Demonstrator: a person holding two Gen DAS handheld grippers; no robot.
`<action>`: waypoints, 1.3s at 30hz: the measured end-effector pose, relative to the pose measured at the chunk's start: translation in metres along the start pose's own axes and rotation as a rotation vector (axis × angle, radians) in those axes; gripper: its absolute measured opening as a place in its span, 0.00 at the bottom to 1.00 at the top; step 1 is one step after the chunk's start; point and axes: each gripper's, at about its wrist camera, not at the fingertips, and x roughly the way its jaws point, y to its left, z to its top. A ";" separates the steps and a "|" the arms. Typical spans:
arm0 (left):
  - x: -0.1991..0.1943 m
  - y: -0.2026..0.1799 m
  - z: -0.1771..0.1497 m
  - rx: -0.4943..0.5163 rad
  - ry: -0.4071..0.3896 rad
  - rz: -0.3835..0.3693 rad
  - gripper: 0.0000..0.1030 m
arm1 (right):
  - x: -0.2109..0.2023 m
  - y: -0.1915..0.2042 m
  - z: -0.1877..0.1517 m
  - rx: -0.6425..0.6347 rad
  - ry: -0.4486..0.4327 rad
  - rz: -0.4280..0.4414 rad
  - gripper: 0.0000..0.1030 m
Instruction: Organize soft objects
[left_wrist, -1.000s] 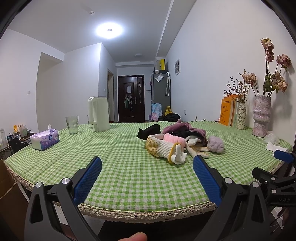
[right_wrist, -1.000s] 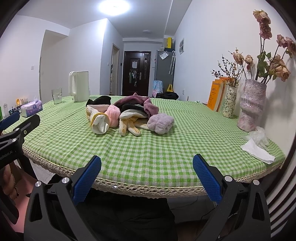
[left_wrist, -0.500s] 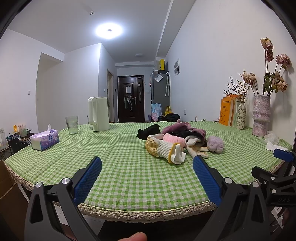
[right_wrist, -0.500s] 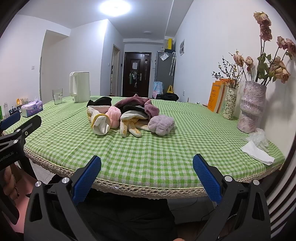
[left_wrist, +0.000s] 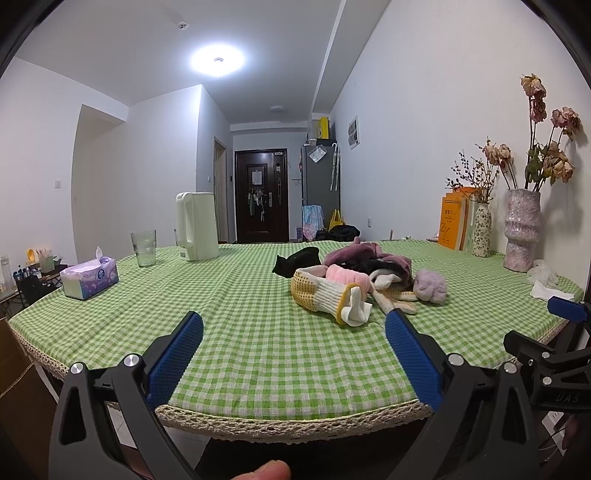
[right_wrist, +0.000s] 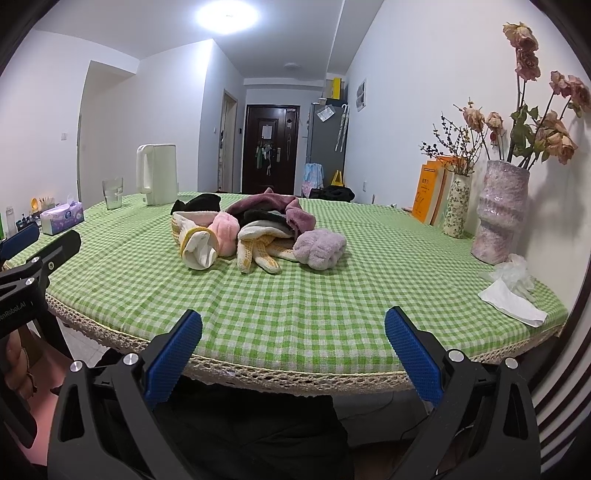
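Both grippers, left (left_wrist: 293, 326) and right (right_wrist: 293, 326), spread open and empty; mixed heap of knitted gloves and socks (right_wrist: 255, 230) lies ahead, nearer right gripper, long axis left-right.

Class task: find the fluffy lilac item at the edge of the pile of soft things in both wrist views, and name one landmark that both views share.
Left wrist: the lilac item lies right of centre, at the pile's right end.
Right wrist: the lilac item sits just right of centre, again at the pile's right end.
Shared landmark: the pink vase by the wall on the right.
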 end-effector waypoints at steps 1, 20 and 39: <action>0.000 0.000 0.000 -0.002 0.004 -0.002 0.93 | 0.000 0.000 0.000 0.001 0.000 0.001 0.93; 0.010 -0.001 -0.002 -0.011 0.046 -0.059 0.93 | 0.003 0.000 -0.002 0.005 0.006 0.005 0.93; 0.047 -0.007 0.009 0.049 0.004 -0.020 0.93 | 0.045 -0.008 0.020 -0.029 0.010 -0.029 0.93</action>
